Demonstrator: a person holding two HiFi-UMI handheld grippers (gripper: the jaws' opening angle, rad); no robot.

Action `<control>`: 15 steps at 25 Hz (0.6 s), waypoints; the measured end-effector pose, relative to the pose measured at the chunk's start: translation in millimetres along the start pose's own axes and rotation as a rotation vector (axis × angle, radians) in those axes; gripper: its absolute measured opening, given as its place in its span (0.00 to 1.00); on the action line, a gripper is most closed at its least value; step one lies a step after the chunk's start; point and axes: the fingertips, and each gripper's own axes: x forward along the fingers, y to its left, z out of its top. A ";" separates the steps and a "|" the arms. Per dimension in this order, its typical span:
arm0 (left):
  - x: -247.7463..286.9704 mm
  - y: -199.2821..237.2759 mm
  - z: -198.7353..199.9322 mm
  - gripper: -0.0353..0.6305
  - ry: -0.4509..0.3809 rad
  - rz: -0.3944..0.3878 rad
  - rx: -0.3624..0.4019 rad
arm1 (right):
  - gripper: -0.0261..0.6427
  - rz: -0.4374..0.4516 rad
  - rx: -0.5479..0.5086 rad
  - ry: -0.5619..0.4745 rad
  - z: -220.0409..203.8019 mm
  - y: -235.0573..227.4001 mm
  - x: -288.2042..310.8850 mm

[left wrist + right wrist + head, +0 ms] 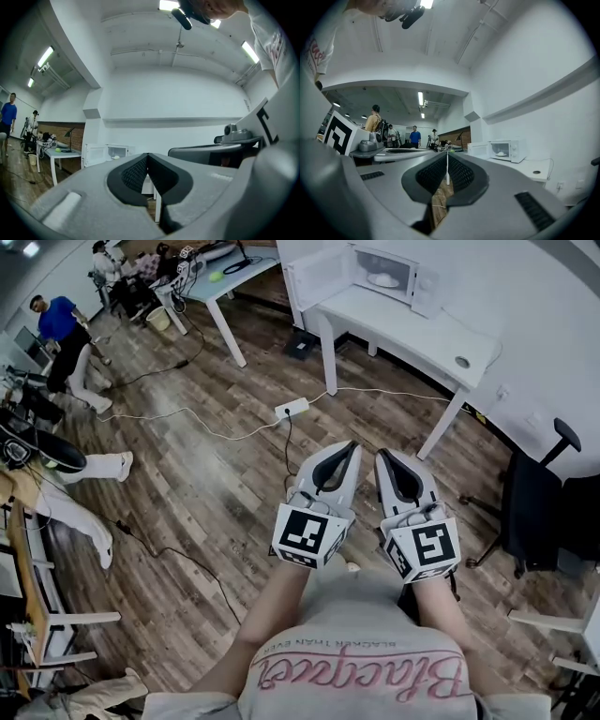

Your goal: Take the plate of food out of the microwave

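Here the left gripper (pixel 352 446) has its grey jaws pressed together with nothing between them, the dark ribbed pads meeting in a thin line in the left gripper view (pixel 148 155). Just beside it on the right, the right gripper (pixel 384 454) is likewise closed and empty, its pads touching at the tip in the right gripper view (pixel 447 154). Both are held near the person's body, side by side and apart from each other, pointing toward the far side of the room, above the brown wooden plank floor (pixel 206 474). Beyond them a white power strip (pixel 292 409) lies on the floor with thin cables trailing left and right. A black office chair (pixel 534 512) stands at the right. Well apart from both grippers, at the far right, the white microwave oven (pixel 389 277) sits on a long white table (pixel 412 338) against the wall, with its white door (pixel 317 279) swung open to the left. The white plate of food (pixel 382 280) rests inside the oven's cavity. At the far left, a person in a blue shirt (pixel 58 320) stands near another white table (pixel 230 282).
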 end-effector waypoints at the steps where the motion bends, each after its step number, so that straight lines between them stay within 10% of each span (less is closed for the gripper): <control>1: 0.9 -0.5 -1.6 0.06 0.005 -0.001 -0.001 | 0.07 0.002 0.000 0.002 -1.2 -0.8 0.1; 15: 13.1 -15.7 -15.1 0.06 0.025 -0.014 -0.037 | 0.07 0.001 0.015 0.018 -13.1 -15.5 -12.0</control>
